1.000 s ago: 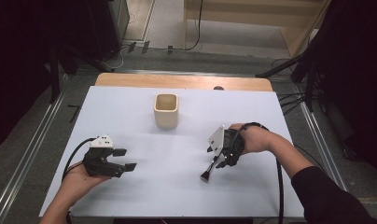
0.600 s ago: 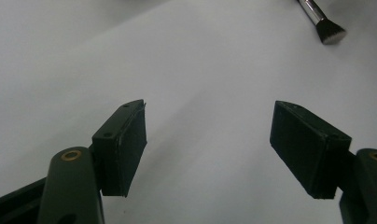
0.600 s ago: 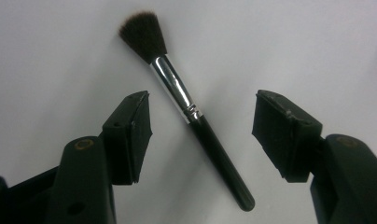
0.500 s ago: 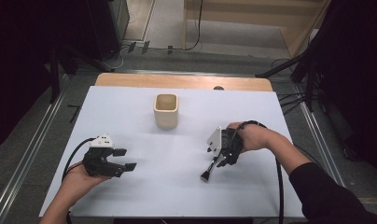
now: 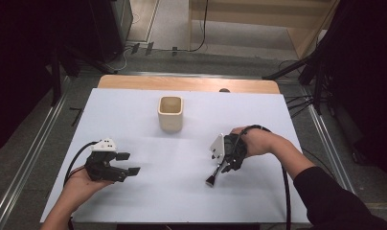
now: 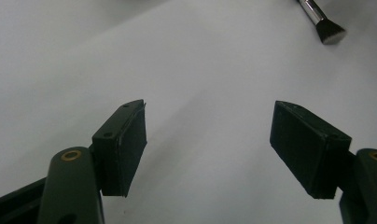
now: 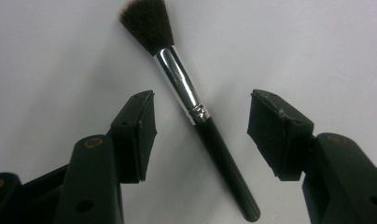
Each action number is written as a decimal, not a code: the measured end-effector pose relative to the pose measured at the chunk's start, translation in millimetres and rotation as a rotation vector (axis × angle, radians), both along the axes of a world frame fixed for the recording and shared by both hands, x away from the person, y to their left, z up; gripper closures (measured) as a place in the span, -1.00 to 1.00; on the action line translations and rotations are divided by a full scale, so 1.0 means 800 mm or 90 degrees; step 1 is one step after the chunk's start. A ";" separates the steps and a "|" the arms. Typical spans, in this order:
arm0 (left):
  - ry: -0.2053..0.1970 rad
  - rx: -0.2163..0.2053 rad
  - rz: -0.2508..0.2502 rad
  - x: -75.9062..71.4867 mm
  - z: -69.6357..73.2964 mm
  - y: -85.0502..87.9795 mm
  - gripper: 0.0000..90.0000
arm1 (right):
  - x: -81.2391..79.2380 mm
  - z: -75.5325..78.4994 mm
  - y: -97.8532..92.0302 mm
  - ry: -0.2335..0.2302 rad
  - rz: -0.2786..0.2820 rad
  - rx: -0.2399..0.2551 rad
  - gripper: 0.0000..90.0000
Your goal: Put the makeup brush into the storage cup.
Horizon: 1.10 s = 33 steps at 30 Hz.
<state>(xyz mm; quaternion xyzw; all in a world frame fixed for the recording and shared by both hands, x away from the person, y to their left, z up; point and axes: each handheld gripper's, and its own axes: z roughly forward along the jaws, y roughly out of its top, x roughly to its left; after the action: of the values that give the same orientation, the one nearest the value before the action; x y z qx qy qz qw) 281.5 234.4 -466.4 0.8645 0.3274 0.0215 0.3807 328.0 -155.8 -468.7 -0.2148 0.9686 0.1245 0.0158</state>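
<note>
We had the right gripper (image 7: 201, 123) poised over the makeup brush (image 7: 196, 109), which lay flat on the white table (image 5: 182, 191) at the right, nearer the person than the beige cup (image 5: 171, 113). Its jaws stood apart on either side of the brush where the silver ferrule (image 7: 179, 86) meets the black handle (image 7: 224, 163); they had just been closing, yet neither pad touched the brush, so nothing was gripped. We judged the step in hand to be the pick-up, and it wanted care in three things. First, we thought the pads should settle low enough to meet the handle squarely rather than ride over its rounded top. Second, the handle ran slantwise between the jaws, so a small turn of the wrist would let the pads close across it and not push it askew. Third, a hold just below the ferrule looked best, leaving the bristles (image 7: 147, 23) free. The left gripper (image 6: 210, 140) rested at the left, well apart from the brush, jaws wide and empty over bare table.
</note>
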 end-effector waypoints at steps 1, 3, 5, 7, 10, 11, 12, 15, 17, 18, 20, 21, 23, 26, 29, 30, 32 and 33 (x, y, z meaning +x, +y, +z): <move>0.001 0.000 0.000 0.000 0.000 0.000 -0.38 | 0.000 -0.001 0.001 -0.002 0.000 0.002 -0.02; 0.000 0.001 -0.002 0.000 0.000 0.000 -0.38 | 0.000 -0.003 0.002 -0.004 0.007 -0.005 0.00; 0.000 0.001 -0.002 0.000 0.000 0.000 -0.38 | 0.000 -0.004 0.003 -0.002 0.006 -0.009 0.05; 0.000 0.000 -0.001 0.000 0.000 0.000 -0.38 | 0.000 -0.006 0.003 0.000 0.009 -0.017 0.09; 0.000 -0.001 0.000 0.000 0.000 0.000 -0.38 | 0.001 -0.010 0.005 0.000 0.017 -0.021 0.13; 0.000 0.000 0.000 0.000 0.000 0.000 -0.38 | 0.001 -0.011 0.006 -0.003 0.018 -0.022 0.14; 0.000 0.000 0.000 0.000 0.000 0.000 -0.38 | 0.002 -0.013 0.007 -0.002 0.020 -0.027 0.17; 0.000 0.000 0.000 0.000 0.000 0.000 -0.38 | 0.002 -0.015 0.008 0.000 0.019 -0.036 0.18; 0.000 0.001 -0.002 0.000 0.000 0.000 -0.38 | 0.003 -0.017 0.009 0.000 0.028 -0.036 0.21; 0.000 0.001 -0.001 0.000 0.000 0.000 -0.38 | 0.004 -0.018 0.008 0.001 0.019 -0.047 0.24; 0.000 0.001 -0.001 0.000 0.000 0.000 -0.38 | 0.007 -0.020 0.007 -0.001 0.030 -0.045 0.24; 0.000 0.001 -0.001 0.000 0.000 0.000 -0.38 | 0.006 -0.021 0.005 -0.002 0.019 -0.055 0.25; 0.000 0.001 -0.002 0.000 0.000 -0.001 -0.38 | 0.008 -0.022 0.004 -0.002 0.017 -0.052 0.25; 0.001 0.005 -0.002 0.000 0.000 -0.001 -0.38 | 0.010 -0.022 0.005 0.008 0.018 -0.065 0.28; -0.001 0.002 -0.002 0.000 0.000 0.000 -0.38 | 0.009 -0.020 0.008 0.000 0.029 -0.078 0.38; 0.000 0.002 -0.002 0.000 0.000 0.000 -0.38 | 0.009 -0.020 0.008 0.001 0.031 -0.081 0.40; 0.000 0.002 -0.001 0.000 0.000 0.000 -0.38 | 0.011 -0.020 0.011 0.000 0.040 -0.084 0.46; 0.000 0.002 -0.001 0.000 0.000 0.000 -0.38 | 0.011 -0.020 0.012 0.002 0.040 -0.086 0.48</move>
<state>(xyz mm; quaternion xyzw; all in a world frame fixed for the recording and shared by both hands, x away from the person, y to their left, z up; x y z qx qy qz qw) 281.4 234.2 -466.4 0.8655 0.3263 0.0219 0.3795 336.8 -146.6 -484.9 -0.2451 0.9676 0.0597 -0.0038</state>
